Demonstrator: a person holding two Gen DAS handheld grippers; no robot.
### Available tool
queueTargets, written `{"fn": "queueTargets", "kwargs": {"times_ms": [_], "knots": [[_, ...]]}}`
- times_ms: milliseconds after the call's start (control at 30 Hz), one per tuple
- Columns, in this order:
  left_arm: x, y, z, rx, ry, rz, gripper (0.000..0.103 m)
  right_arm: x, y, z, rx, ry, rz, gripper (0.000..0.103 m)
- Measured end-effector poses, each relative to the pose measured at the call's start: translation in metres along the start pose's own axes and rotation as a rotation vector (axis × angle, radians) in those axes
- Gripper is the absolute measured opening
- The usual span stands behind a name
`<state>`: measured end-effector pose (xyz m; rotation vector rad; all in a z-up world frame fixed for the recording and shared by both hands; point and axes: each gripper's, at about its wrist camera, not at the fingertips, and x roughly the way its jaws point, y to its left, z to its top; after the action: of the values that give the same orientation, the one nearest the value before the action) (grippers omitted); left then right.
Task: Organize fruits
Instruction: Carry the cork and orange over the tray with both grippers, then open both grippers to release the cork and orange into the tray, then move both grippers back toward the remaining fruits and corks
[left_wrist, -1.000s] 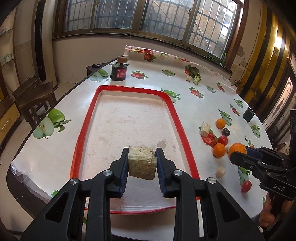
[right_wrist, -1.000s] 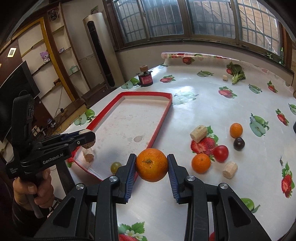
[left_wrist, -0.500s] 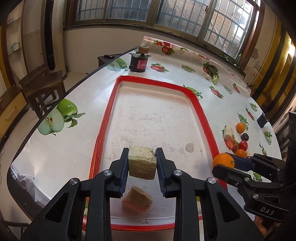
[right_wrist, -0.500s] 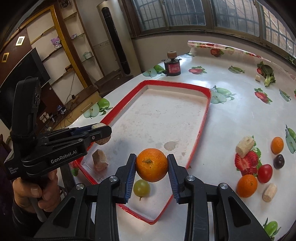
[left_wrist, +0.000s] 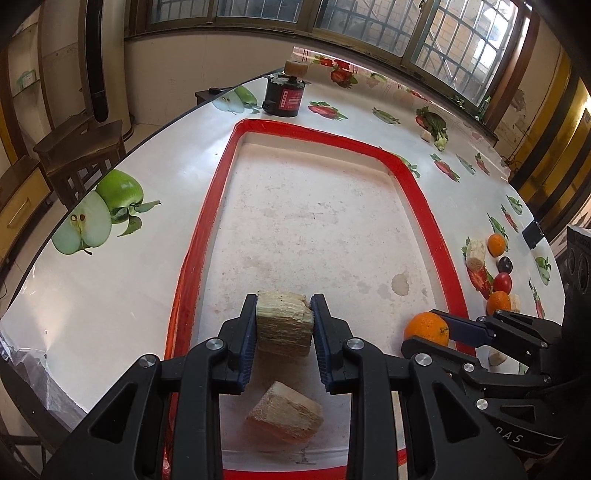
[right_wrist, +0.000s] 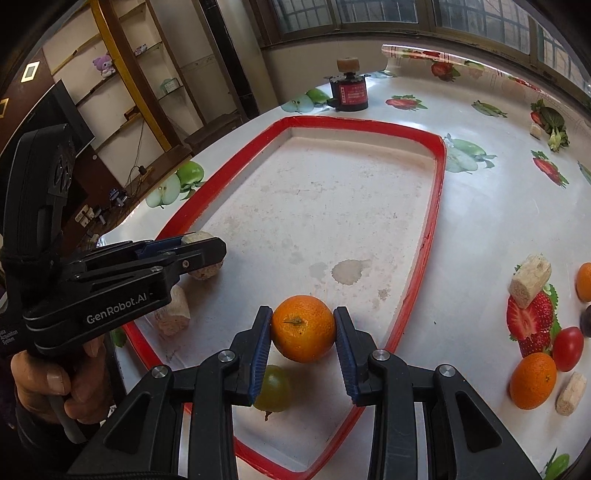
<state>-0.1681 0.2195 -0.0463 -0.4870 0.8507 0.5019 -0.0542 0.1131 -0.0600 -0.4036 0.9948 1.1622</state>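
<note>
My left gripper (left_wrist: 283, 318) is shut on a pale fibrous chunk (left_wrist: 283, 322) and holds it above the near end of the red-rimmed tray (left_wrist: 413, 184). A second chunk (left_wrist: 285, 411) lies in the tray just below it. My right gripper (right_wrist: 303, 328) is shut on an orange (right_wrist: 303, 328) above the tray's near right part; it also shows in the left wrist view (left_wrist: 448, 328). A green grape (right_wrist: 275, 389) lies in the tray under the right gripper. The left gripper also shows in the right wrist view (right_wrist: 207, 251).
On the tablecloth right of the tray (right_wrist: 437, 192) lie two oranges (right_wrist: 532, 380), a red tomato (right_wrist: 567, 349), a dark plum (left_wrist: 504, 264) and pale chunks (right_wrist: 529, 282). A black and red jar (left_wrist: 286, 98) stands beyond the tray's far end. A wooden chair (left_wrist: 79, 155) stands left of the table.
Both grippers have moved left and forward over the tray, still holding their loads. The right gripper with the orange now hangs inside the tray's rim. The second chunk and the grape came into view.
</note>
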Motion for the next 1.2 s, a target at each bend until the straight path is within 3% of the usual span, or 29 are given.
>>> {"fn": "queueTargets", "kwargs": {"times_ms": [200, 233, 333, 367, 867, 1200], "knots": [[-0.001, 0.001, 0.001, -0.018, 0.007, 0.005, 0.028, 0.000, 0.005, -0.001, -0.021, 0.007, -0.014, 0.036], [-0.003, 0.001, 0.001, -0.020, 0.005, 0.008, 0.031, -0.001, 0.005, -0.002, -0.023, 0.008, -0.017, 0.037], [-0.009, 0.000, 0.002, -0.022, -0.013, 0.025, 0.059, -0.008, 0.005, -0.002, -0.023, -0.004, -0.020, 0.042], [-0.012, -0.001, 0.001, -0.021, -0.023, 0.028, 0.061, -0.011, 0.005, -0.003, -0.022, -0.012, -0.022, 0.046], [-0.027, -0.018, -0.005, -0.013, -0.036, 0.037, 0.061, -0.074, -0.011, -0.024, 0.031, -0.115, -0.058, 0.049], [-0.043, -0.041, -0.008, 0.022, -0.064, 0.027, 0.061, -0.115, -0.043, -0.047, 0.108, -0.170, -0.106, 0.050]]}}
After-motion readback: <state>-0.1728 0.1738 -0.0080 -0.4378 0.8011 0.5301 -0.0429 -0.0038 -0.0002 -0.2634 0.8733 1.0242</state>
